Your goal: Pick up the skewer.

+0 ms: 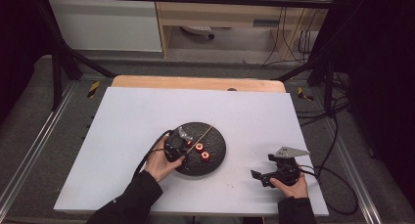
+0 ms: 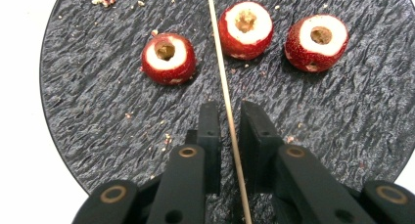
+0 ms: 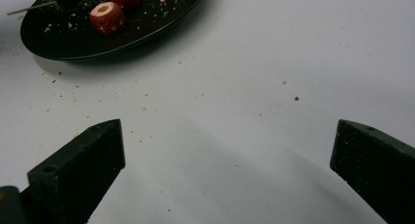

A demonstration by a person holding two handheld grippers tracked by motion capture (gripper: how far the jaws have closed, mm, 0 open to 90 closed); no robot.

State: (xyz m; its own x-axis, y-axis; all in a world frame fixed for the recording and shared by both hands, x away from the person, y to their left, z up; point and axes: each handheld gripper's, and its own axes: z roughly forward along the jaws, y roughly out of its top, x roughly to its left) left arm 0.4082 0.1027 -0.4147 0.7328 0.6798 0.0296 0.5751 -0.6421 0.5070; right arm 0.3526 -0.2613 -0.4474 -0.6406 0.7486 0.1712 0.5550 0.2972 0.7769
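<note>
A thin wooden skewer [image 2: 222, 82] runs vertically through frame centre, lying between the left gripper [image 2: 229, 117]'s nearly closed jaws; whether they actually pinch it cannot be told. Three cored red fruits [image 2: 245, 22] sit on the black textured plate [image 2: 98, 101]. At lower right of the high view, the right gripper [image 1: 266, 176] rests wide open over the white tabletop [image 1: 147, 111].

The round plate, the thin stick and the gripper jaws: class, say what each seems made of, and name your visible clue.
Plate: probably slate or slate-look stone, matt black, with a rippled, flaky surface.
Stick: likely bamboo or wood, pale tan, thin and straight, matt.
Left gripper jaws: seemingly hard black plastic, blocky with a dull sheen; brass-coloured rings suggest metal inserts.
</note>
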